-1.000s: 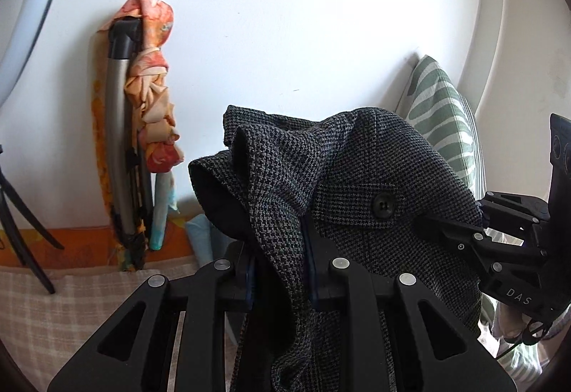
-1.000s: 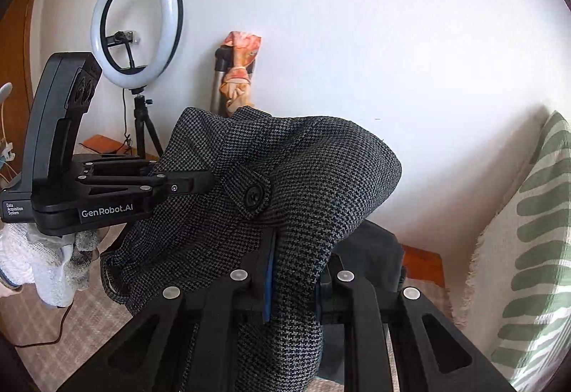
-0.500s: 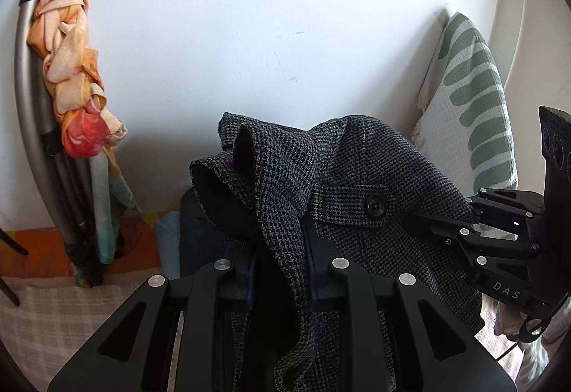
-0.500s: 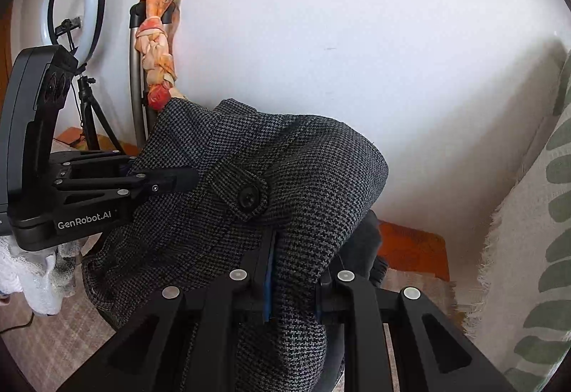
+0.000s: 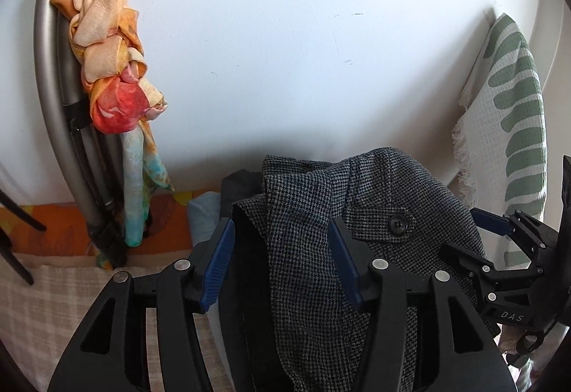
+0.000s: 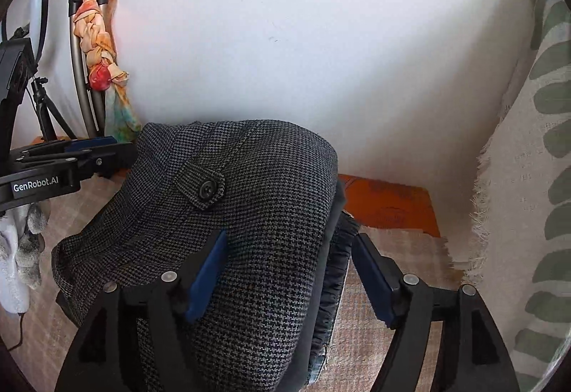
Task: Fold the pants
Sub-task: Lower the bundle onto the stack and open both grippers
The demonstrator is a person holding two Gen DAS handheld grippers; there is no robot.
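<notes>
- Grey houndstooth wool pants (image 5: 321, 249): bunched in a heap on a checked cloth surface (image 6: 385, 331).
- Left gripper (image 5: 282, 263): jaws wide apart, holding nothing.
- Right gripper (image 6: 289, 274): likewise spread, fabric loose between.
- Step: apparently just released; next, regrasp an edge to fold.

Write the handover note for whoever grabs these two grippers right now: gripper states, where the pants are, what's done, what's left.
Left gripper: open, jaws either side of the pants' waist fabric, not clamping.
Right gripper: open, fabric between its jaws.
Grey houndstooth pants: bunched in a mound, button tab on top, over darker folded clothing on the checked cloth.
Done: both grips released.
Left: judging by the bunched mound, back out, flatten and finish the fold.
</notes>
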